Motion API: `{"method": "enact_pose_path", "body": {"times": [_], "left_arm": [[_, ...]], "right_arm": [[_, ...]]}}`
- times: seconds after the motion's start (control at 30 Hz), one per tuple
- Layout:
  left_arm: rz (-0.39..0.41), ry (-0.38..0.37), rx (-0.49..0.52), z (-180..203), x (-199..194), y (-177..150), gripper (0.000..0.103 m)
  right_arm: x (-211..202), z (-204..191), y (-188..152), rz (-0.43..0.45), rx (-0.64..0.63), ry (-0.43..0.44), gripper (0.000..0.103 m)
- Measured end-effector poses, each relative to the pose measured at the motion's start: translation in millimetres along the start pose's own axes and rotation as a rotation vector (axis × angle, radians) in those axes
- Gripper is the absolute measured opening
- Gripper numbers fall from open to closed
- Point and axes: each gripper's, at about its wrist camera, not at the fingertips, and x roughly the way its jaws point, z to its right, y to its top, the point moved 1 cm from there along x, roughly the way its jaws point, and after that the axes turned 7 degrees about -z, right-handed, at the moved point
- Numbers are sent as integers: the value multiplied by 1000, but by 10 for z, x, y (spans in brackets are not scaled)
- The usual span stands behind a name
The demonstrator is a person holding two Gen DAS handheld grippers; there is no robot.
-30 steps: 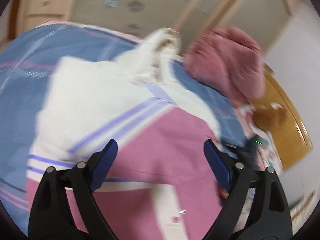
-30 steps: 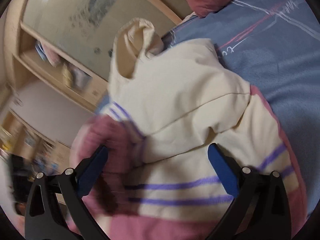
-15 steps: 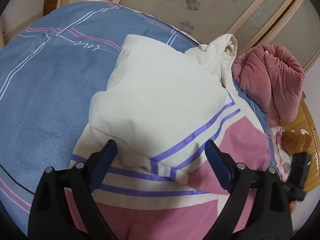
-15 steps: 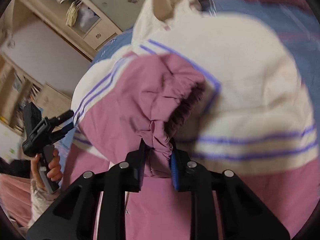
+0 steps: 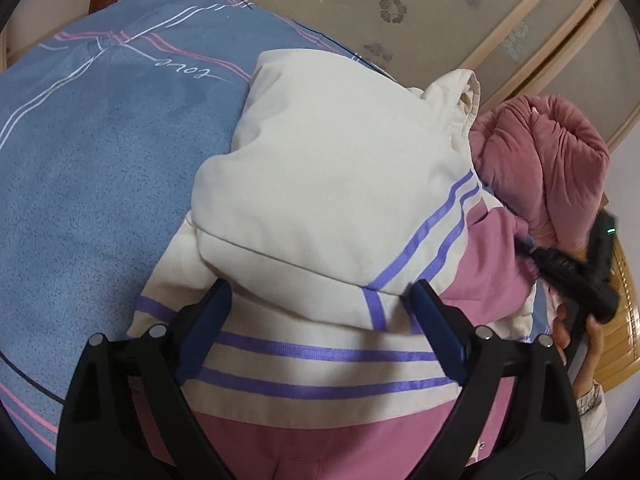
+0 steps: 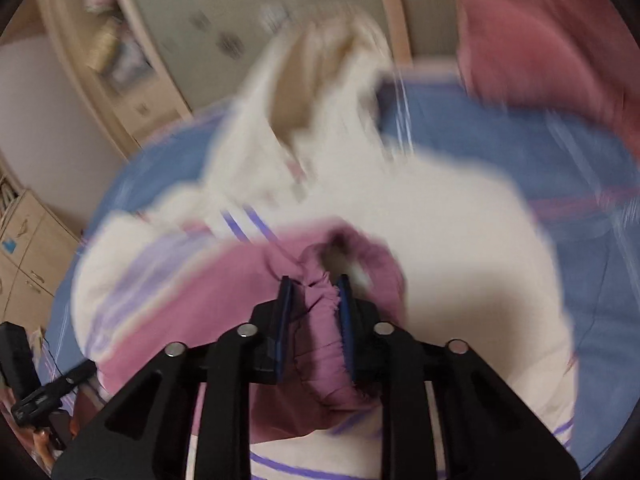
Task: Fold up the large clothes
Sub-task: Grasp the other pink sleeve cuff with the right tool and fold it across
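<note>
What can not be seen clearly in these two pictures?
- Hood, right wrist view: motion blur smears its shape.
- Cuff, right wrist view: the right gripper pinches it, hiding the part between its fingers.
- Jacket hem, left wrist view: cut off by the bottom edge and hidden behind the open left gripper.
- Shelf, right wrist view: contents too blurred to name.

My left gripper spread wide over the folded jacket, nothing between its fingers, bare blue bedspread to its left — open room there, rolled pink quilt crowding the right, my right gripper filled by the pink cuff.
</note>
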Motion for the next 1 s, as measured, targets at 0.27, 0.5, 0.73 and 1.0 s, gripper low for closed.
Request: {"method": "enact_pose_path", "body": {"times": [0.27,0.5,0.73,1.0], "left_arm": [[84,-35,37,81,-722,128,97],[55,-12,74,204,-505,618,99],[-6,82,59,72,8,657,98],[7,52,-142,-428,283,691,100]], "right_arm": [[-679,426,-286,104,60,142,85],[-212,509,-5,-16,167,212,90],[148,-34,81,-92,103,245,28],[-284,-791,410,127,-194,238,22]]}}
